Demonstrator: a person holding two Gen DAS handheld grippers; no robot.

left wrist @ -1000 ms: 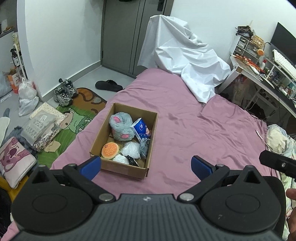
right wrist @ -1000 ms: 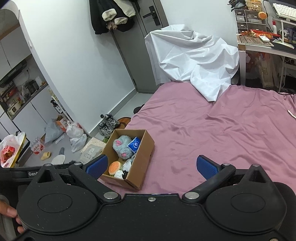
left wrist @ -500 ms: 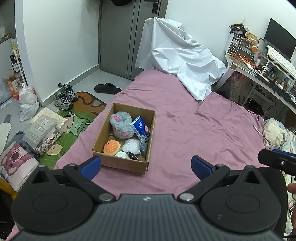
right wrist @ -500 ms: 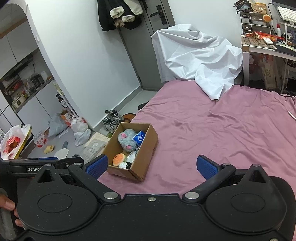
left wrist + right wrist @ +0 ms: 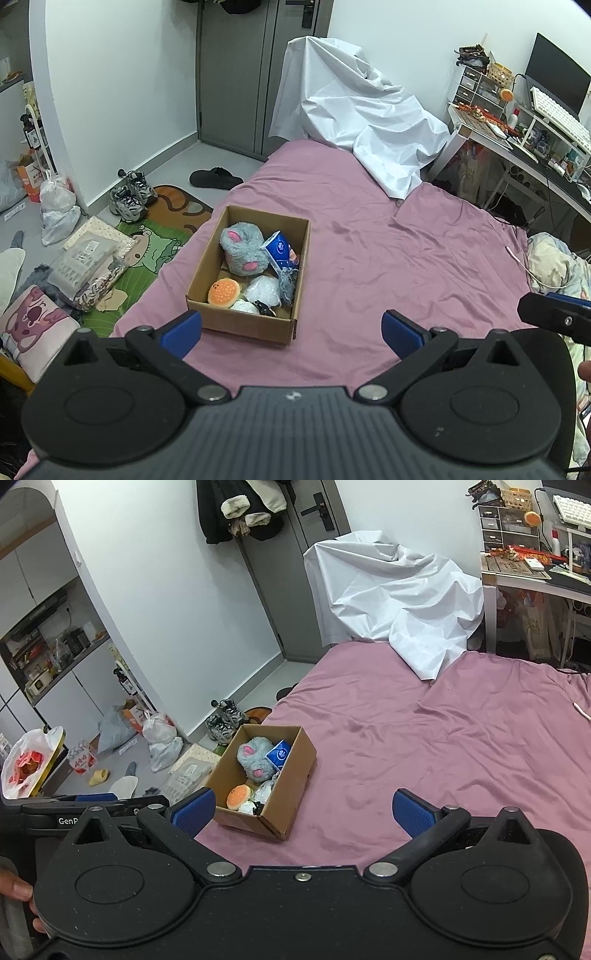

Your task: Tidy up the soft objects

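A cardboard box (image 5: pixel 221 325) stands on the pink bed near its left edge; it also shows in the right wrist view (image 5: pixel 295 775). Inside lie a grey plush (image 5: pixel 242 253), a blue tissue pack (image 5: pixel 280 251), an orange burger toy (image 5: pixel 222 291), a white bag (image 5: pixel 263 290) and other small soft things. My left gripper (image 5: pixel 291 330) is open and empty, held above the bed just in front of the box. My right gripper (image 5: pixel 303 812) is open and empty, farther right and back from the box.
A white sheet (image 5: pixel 358 122) drapes over something at the bed's far end. A cluttered desk (image 5: pixel 517 136) stands at the right. Shoes (image 5: pixel 131 194), bags and a green mat (image 5: pixel 147 251) lie on the floor left of the bed. Bedding (image 5: pixel 554 262) lies at the right edge.
Both grippers have drawn back and up from the box, so it looks smaller and farther. Both stay open and empty. The box's contents have not moved.
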